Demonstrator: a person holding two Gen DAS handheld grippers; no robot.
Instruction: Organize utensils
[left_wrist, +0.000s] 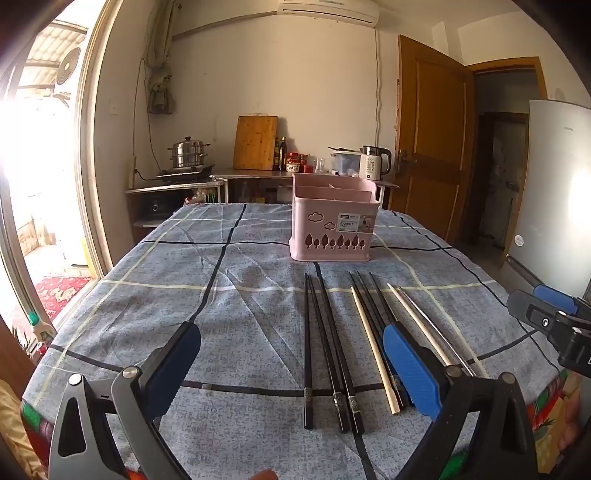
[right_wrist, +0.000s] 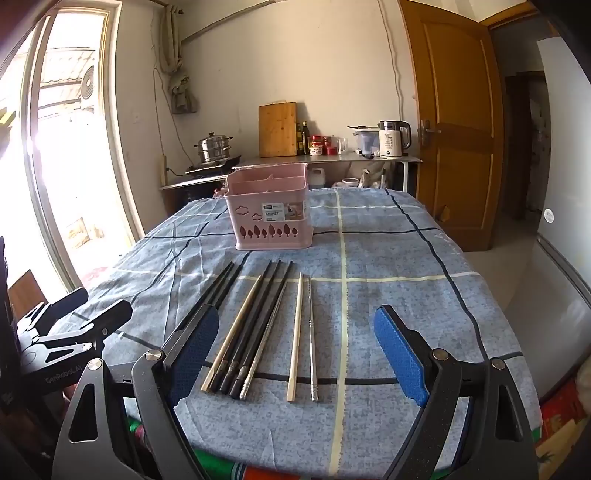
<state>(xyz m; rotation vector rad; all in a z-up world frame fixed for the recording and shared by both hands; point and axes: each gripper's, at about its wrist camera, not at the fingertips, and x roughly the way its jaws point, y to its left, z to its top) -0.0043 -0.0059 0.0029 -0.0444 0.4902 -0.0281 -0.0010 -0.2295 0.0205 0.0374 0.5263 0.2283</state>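
Both claws spread wide, empty: left claw (left_wrist: 291, 363), right claw (right_wrist: 295, 347). Chopsticks (right_wrist: 258, 325) loose along worktop's near edge; pink basket (right_wrist: 269, 214) mid-worktop. Best to pinch one chopstick mid-shaft, lift level, drop upright into a compartment.

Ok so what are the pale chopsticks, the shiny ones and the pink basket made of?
Pale chopsticks: probably bamboo or wood, matte cream. Shiny chopsticks: likely steel, reflective grey with ridged ends. Pink basket: seemingly plastic, smooth moulded walls with tree cutouts.
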